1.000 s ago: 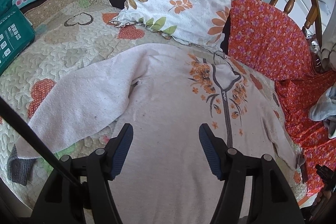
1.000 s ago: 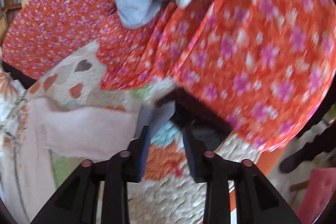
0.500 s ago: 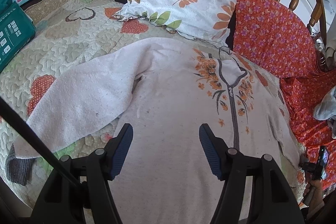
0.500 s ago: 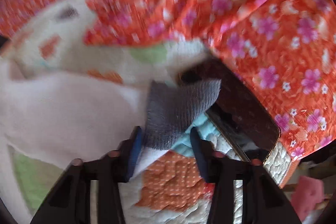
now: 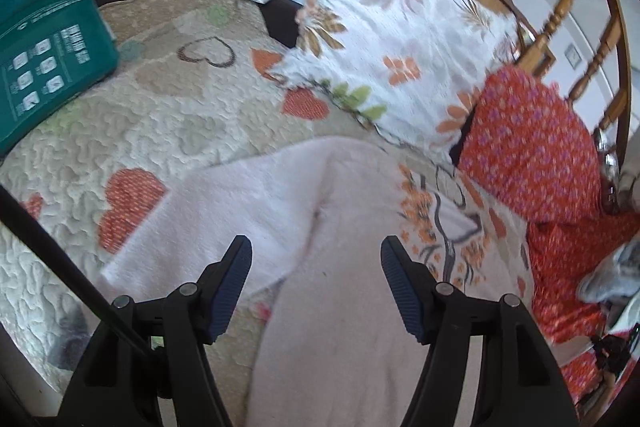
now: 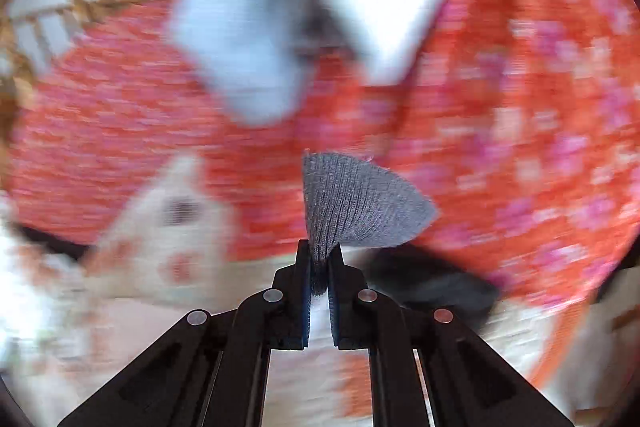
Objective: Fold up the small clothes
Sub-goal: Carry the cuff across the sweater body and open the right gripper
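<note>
The pale sweater (image 5: 344,307) lies flat and unfolded on the quilt (image 5: 160,115). The right gripper (image 6: 319,259) pinches its grey cuff (image 6: 356,203); the left gripper (image 5: 316,259) hovers wide and empty. All folding remains.

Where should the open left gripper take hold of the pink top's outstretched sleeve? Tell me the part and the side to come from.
Take the sleeve near its far end, where it lies flat and single on the quilt, clear of the body. Bring the left gripper down from above, one finger on each long edge, so that it pinches across the width.
</note>
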`<state>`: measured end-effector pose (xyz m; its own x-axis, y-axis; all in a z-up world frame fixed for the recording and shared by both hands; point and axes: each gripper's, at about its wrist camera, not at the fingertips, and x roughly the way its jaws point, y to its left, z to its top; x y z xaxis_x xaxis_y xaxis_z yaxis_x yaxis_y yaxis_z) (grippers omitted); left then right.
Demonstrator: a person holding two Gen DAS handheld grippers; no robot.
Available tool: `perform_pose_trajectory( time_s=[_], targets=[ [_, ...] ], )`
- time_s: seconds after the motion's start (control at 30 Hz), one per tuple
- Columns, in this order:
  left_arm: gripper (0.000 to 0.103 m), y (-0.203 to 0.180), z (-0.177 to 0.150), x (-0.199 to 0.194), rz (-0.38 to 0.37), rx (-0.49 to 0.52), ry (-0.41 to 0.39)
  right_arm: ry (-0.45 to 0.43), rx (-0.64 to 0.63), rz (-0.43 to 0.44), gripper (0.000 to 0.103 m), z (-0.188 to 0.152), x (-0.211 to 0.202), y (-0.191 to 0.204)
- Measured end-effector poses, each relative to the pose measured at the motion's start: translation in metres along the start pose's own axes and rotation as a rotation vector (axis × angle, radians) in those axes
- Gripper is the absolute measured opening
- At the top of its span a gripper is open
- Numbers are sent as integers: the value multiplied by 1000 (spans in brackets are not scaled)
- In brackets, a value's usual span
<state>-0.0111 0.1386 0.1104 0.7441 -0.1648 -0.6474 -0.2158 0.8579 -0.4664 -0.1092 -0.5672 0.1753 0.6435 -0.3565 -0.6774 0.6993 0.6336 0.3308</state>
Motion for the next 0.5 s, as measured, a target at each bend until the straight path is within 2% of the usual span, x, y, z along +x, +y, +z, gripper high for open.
perform_pose_trajectory(
  time_s=[0.1, 0.2, 0.37, 0.43, 0.5],
  targets=[
    [66, 25, 19, -14, 0, -91, -50, 67, -16, 221, 7, -13, 0, 53],
    [70, 43, 34, -28, -2, -143, -98, 137, -108, 362, 7, -42, 4, 127],
    [72, 67, 54, -47, 55, -169, -177, 271, -298, 517, 7, -120, 25, 253],
    [72, 75, 59, -51, 73, -175, -191, 324, -421, 582, 7, -162, 35, 306],
    [73, 82, 62, -52, 77, -189, -198, 378, -518, 610, 7, -209, 42, 353]
  ],
)
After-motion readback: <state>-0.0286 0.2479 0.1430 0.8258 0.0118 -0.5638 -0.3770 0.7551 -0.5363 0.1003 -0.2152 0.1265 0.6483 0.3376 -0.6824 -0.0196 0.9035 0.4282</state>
